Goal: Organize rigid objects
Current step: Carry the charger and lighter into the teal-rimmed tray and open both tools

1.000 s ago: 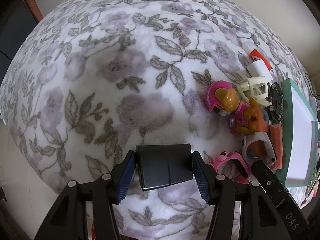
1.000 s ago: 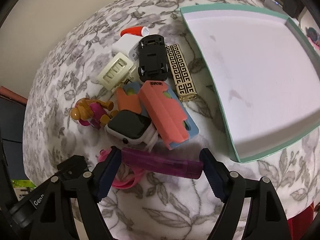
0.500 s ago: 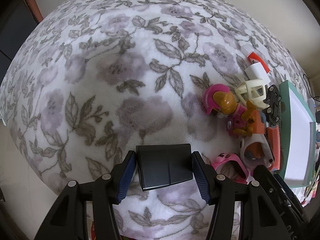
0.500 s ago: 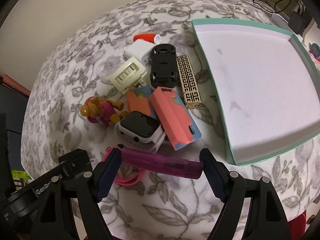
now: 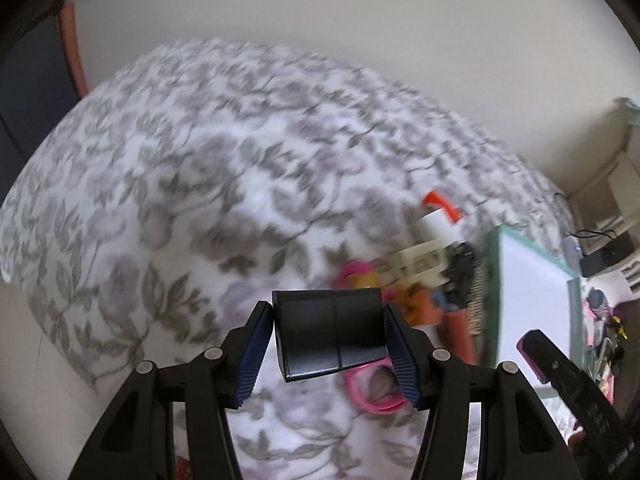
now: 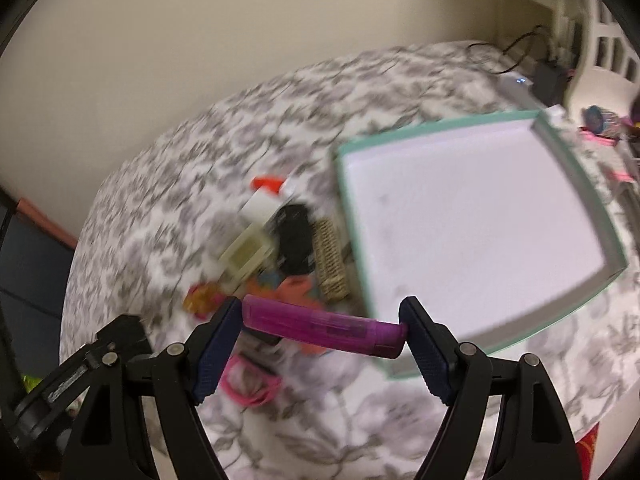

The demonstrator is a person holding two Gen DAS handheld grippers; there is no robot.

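Left gripper (image 5: 329, 340) clamped on a black rectangular block (image 5: 330, 334), blue pads pressed flat against both of its short sides; block lifted clear of the floral blanket (image 5: 168, 184). Right gripper (image 6: 322, 326) clamped end to end on a translucent purple tube (image 6: 324, 326), which spans the full gap between its fingers and sits slightly tilted, right end lower. Both views motion-blurred, so small details in the pile are uncertain. Teal-rimmed tray (image 6: 576, 168) with a white interior rests on the blanket to the right of the pile; nothing is visible inside it. In the right wrist view the purple tube is in front of the tray's near left corner, above the blanket. Pile lies just beside the tray's left edge: a red-capped white tube (image 6: 270, 184) farthest back, a white block (image 6: 260, 206) next to it, a cream slatted piece (image 6: 244, 254), a black toy car (image 6: 294, 238), a gold patterned bar (image 6: 330, 266) closest to the tray wall, and orange pieces (image 6: 294, 290) nearer the camera. Pink loop (image 6: 250, 388) lies on the blanket below the right gripper's left finger; in the left wrist view the same pink loop (image 5: 372, 394) shows under the held block. Cannot tell whether the items in the pile are touching one another. Right gripper's body (image 5: 568, 384) is visible at the right edge of the left wrist view.
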